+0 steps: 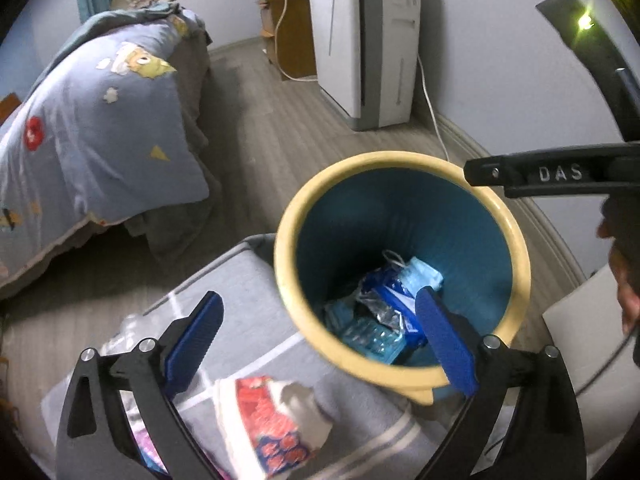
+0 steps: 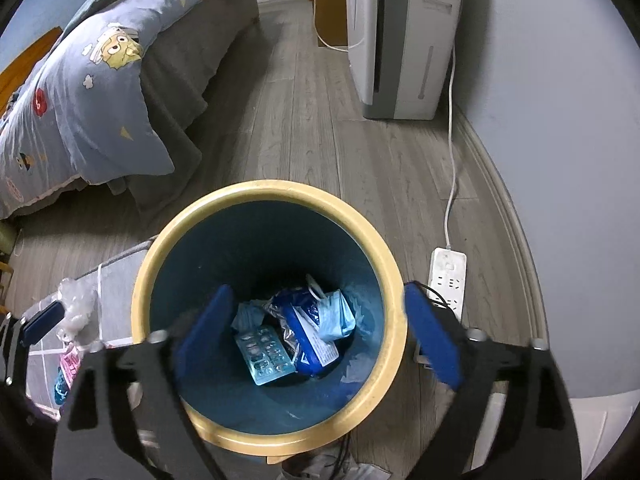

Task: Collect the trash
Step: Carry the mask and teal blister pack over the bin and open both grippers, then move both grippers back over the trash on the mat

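Trash [image 2: 288,332] at the bottom of the bin [image 2: 264,196]: a clear blister pack [image 2: 264,354], a blue wrapper [image 2: 308,336], a crumpled pale blue face mask [image 2: 336,316], some silvery foil. All loose, well below both sets of jaws, touched by neither.

Bin blue inside with a cream rim, upright on a grey wood floor [image 2: 320,140].

Right gripper [image 2: 316,328] above the bin mouth, pointing steeply down, jaws spread wide, nothing between the pads; one blue finger over the inside of the bin, the other outside the rim.

Left gripper [image 1: 320,344] also wide apart and empty, off to the side: one finger over the near rim, the other over a grey checked cloth [image 1: 248,280].

On that cloth, beside the bin, a red-and-white printed packet [image 1: 272,424] with a torn top, lower between the left fingers, untouched.

Farther out: a bed with a blue cartoon-print quilt [image 2: 92,92], a white appliance [image 2: 404,40] against the wall, a white power strip [image 2: 448,276] on the floor near the bin.
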Available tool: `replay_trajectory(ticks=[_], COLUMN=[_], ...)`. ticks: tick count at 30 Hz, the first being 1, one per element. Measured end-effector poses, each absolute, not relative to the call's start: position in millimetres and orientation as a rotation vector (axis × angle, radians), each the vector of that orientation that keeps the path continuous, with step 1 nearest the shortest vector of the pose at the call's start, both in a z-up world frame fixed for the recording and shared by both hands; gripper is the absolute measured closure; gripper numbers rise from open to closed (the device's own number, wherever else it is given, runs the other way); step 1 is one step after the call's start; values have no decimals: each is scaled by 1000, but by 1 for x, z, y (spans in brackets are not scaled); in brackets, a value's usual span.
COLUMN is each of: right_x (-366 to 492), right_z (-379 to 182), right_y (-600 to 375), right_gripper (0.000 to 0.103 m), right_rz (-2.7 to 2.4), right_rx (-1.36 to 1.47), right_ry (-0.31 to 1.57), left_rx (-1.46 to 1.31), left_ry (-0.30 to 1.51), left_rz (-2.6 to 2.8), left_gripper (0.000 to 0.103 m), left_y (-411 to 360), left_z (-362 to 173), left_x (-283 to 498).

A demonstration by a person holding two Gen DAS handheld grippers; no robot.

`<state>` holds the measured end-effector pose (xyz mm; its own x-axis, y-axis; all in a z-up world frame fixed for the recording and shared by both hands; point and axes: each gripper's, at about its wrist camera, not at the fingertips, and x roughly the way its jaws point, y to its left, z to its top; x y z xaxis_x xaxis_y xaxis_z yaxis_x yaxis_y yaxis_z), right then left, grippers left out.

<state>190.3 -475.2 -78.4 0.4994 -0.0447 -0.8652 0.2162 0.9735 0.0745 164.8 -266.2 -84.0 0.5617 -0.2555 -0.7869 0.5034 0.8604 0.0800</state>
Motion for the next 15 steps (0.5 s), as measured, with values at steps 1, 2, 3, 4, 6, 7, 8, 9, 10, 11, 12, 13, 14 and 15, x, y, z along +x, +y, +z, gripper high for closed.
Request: replay_trajectory(ticks=[1, 2, 3, 4, 6, 7, 8, 9, 10, 11, 12, 13, 14, 15], right_x=[190, 189, 188, 187, 185, 182, 180, 177, 175, 172, 167, 164, 159, 157], right_z=[-77, -75, -74, -73, -68, -65, -61, -58, -55, -52, -50, -48, -46, -45], right_y=[-474, -473, -471, -469, -462, -458, -452, -445, -438, -430, -419, -410, -398, -392], right_gripper=[7, 6, 6, 6, 6, 6, 6, 6, 6, 6, 6, 6, 6, 6], right_rz=[-160, -162, -158, -152, -127, -109, -90, -67, -41, -12, 26, 57, 102, 120], right_rx=[179, 174, 168, 163, 152, 142, 130, 115, 99, 82, 63, 50, 32, 22], right_ry=[1033, 1030, 1029, 1028, 1020, 1012, 1003, 996, 990, 987, 987, 989, 995, 998], left_rx=[312, 308, 302, 293, 278, 267, 260, 253, 244, 236, 230, 224, 218, 213], left_ry=[861, 855, 848, 839, 829, 823, 821, 818, 816, 815, 813, 812, 813, 816], left_rz=[-452, -447, -443, -434, -414, -402, -390, -376, -357, -343, -328, -304, -286, -269], left_gripper=[7, 7, 7, 7, 6, 6, 6, 6, 6, 6, 6, 6, 6, 6], left_y=[-263, -257, -250, -240, -225, -214, -204, -194, -181, -169, -159, -146, -137, -127], left_z=[-81, -77, -71, -64, -54, -47, -43, -38, -33, -28, -25, -20, -18, -15], left_x=[163, 158, 154, 148, 138, 132, 127, 122, 114, 110, 104, 97, 92, 88])
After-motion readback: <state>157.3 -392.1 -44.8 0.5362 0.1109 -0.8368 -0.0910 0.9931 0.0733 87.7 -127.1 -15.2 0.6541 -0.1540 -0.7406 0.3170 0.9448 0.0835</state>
